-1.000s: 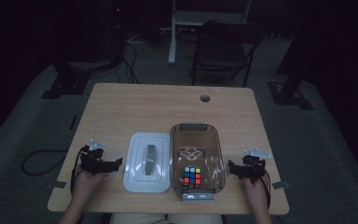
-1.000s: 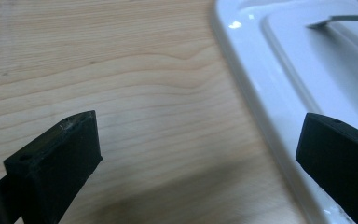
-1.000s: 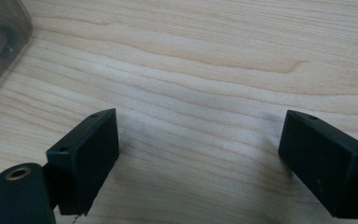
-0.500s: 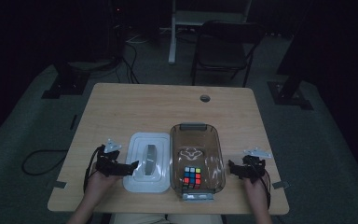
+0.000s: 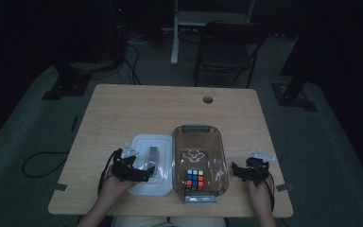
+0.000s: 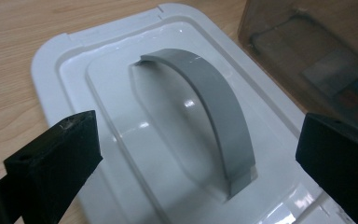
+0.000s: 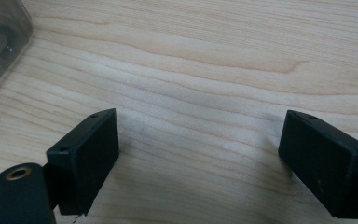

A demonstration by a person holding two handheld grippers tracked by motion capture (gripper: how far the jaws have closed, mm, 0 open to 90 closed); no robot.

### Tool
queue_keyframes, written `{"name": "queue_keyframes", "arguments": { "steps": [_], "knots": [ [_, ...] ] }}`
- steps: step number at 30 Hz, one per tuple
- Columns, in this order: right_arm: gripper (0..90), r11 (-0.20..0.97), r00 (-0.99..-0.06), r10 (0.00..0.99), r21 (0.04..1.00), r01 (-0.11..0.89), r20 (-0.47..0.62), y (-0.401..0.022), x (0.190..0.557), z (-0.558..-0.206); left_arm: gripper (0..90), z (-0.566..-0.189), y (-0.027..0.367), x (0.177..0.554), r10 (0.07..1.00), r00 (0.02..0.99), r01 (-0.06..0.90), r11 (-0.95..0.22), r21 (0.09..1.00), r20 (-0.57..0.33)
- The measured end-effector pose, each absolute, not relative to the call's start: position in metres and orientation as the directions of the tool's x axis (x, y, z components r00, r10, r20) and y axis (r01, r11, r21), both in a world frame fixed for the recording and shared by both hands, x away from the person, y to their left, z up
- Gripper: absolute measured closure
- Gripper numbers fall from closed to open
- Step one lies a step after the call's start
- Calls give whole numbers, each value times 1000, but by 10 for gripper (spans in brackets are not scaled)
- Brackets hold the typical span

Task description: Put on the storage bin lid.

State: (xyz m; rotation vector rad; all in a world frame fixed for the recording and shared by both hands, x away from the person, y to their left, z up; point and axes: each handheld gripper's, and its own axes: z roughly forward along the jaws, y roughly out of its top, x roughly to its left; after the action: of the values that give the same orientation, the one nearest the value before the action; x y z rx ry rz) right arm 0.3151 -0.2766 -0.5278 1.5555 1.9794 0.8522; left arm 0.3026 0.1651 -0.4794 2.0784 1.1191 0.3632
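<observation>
A white box lid [image 5: 142,144] with an arched grey handle [image 6: 209,112] lies flat on the table, left of a clear brown container [image 5: 198,151]. A colourful puzzle cube [image 5: 194,179] sits inside the container near its front end. My left gripper [image 5: 144,173] is open low over the lid [image 6: 98,56], and its jaws stand wide on either side of the handle without touching it. My right gripper [image 5: 234,171] rests open just right of the container, with bare wood between its jaws [image 7: 200,140].
The wooden table [image 5: 137,109] has a cable hole [image 5: 208,100] near its far edge. The container's wall [image 6: 307,56] stands close to the left gripper's right jaw, and its corner [image 7: 0,42] is at the right gripper view's upper left. A chair [image 5: 227,47] stands beyond the table.
My left gripper has moved right from the table's left side to over the white lid, straddling its handle. The right gripper has stayed still.
</observation>
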Motion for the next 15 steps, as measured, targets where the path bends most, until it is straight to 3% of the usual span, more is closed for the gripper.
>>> {"name": "queue_keyframes", "arguments": {
  "steps": [5, 7, 13, 15],
  "knots": [
    [119, 160, -239, 971, 722, 673, 7, -277, 315, -528, 69, -486, 149, 306, 789, 610, 577, -381, 722, -70],
    [120, 160, -239, 971, 722, 673, 7, -277, 315, -528, 151, -488, 144, 307, 780, 620, 575, -379, 725, -84],
    [121, 161, -239, 971, 722, 673, 7, -277, 315, -528, 208, -495, 134, 309, 787, 612, 576, -380, 723, -74],
    [121, 161, -239, 971, 722, 673, 7, -276, 315, -528, 273, -498, 133, 311, 790, 609, 578, -378, 723, -75]
  ]
}}
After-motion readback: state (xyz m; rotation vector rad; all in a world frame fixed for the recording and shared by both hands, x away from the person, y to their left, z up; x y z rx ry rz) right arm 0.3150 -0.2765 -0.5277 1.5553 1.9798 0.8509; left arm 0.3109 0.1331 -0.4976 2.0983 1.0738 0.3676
